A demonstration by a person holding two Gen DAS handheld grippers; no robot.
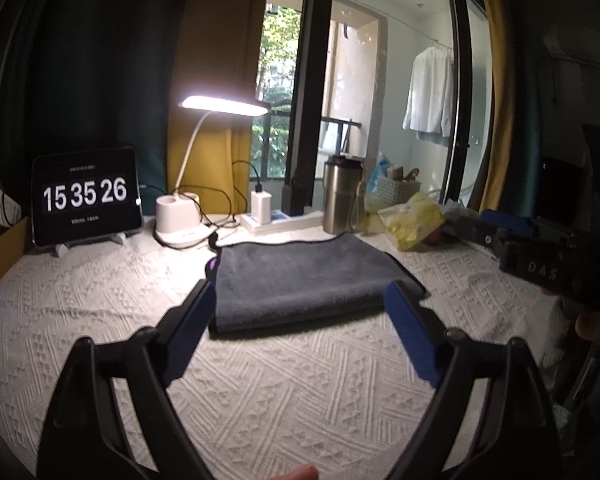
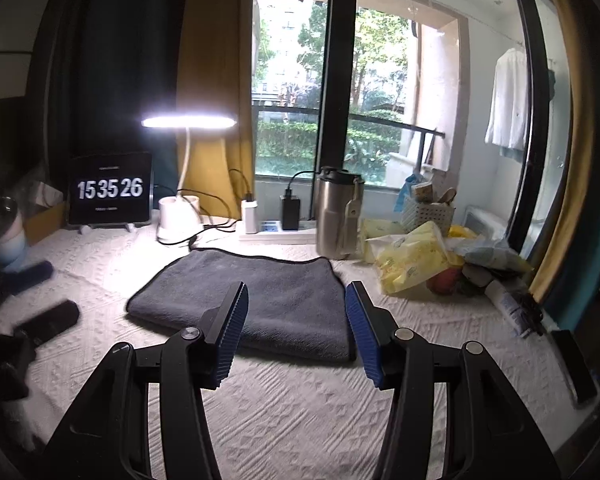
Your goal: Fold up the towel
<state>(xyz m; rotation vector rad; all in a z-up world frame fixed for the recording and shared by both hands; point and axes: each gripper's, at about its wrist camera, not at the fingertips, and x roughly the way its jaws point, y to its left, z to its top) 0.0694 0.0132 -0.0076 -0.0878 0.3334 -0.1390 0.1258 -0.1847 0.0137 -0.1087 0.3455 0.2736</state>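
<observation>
A dark grey towel lies folded flat on the white textured tablecloth; it also shows in the right wrist view. My left gripper is open and empty, raised just in front of the towel's near edge. My right gripper is open and empty, held above the towel's near right part. The right gripper's body shows at the right edge of the left wrist view. The left gripper's blue fingers show blurred at the left of the right wrist view.
At the back stand a tablet clock, a lit desk lamp, a power strip with chargers and a steel tumbler. Yellow packets and clutter lie at the right. A cup stands at the left.
</observation>
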